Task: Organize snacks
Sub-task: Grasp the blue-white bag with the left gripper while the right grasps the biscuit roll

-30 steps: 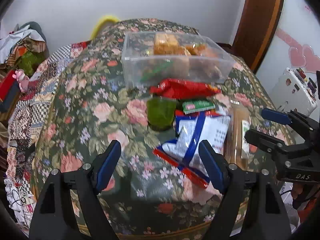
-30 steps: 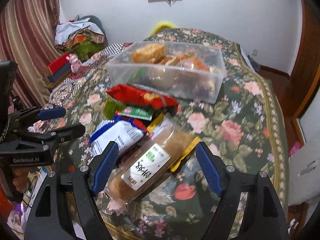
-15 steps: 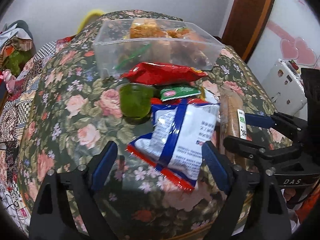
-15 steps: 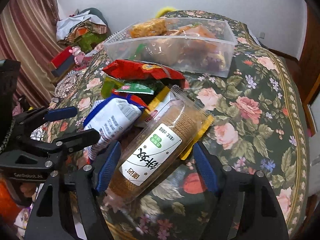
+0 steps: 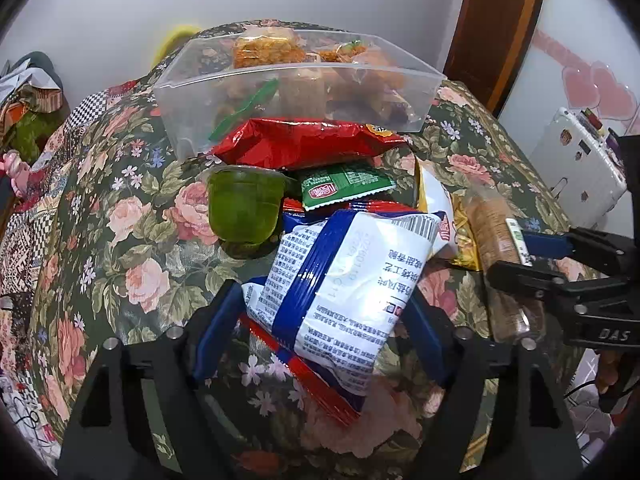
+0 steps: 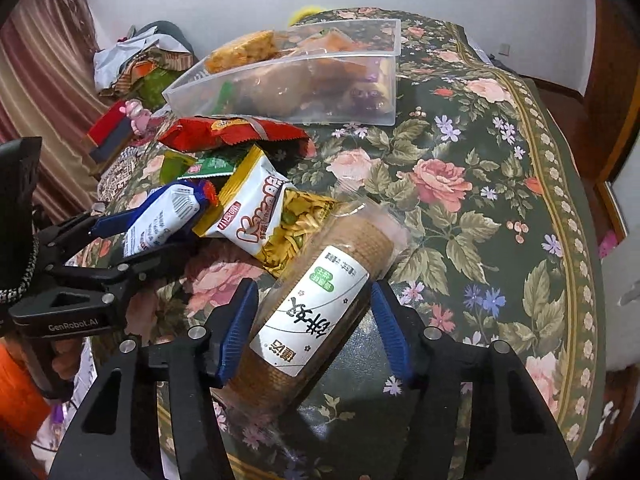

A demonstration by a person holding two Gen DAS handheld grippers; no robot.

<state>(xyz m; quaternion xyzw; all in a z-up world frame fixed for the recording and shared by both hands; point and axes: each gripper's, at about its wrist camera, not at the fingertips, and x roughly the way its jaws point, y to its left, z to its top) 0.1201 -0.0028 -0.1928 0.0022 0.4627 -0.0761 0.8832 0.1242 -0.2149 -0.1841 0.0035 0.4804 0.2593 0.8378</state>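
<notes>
My left gripper (image 5: 320,328) has its blue pads on either side of a white and blue snack bag (image 5: 344,280); the pads look closed on it. It also shows in the right wrist view (image 6: 164,220). My right gripper (image 6: 316,328) straddles a clear sleeve of round biscuits (image 6: 316,312), pads close to or touching its sides. The sleeve shows in the left wrist view (image 5: 496,236). A clear plastic bin (image 5: 296,80) with several snacks stands behind. A red bag (image 5: 308,142), a green jelly cup (image 5: 244,208), a green packet (image 5: 344,190) and a yellow and white bag (image 6: 264,208) lie between.
The snacks lie on a round table under a dark floral cloth (image 6: 480,200). Its front edge is just below both grippers. A pile of clothes (image 6: 136,64) lies at the left and a white case (image 5: 580,156) stands at the right.
Both grippers moved forward and down. The left one came around the white and blue bag and narrowed. The right one came around the biscuit sleeve and narrowed.
</notes>
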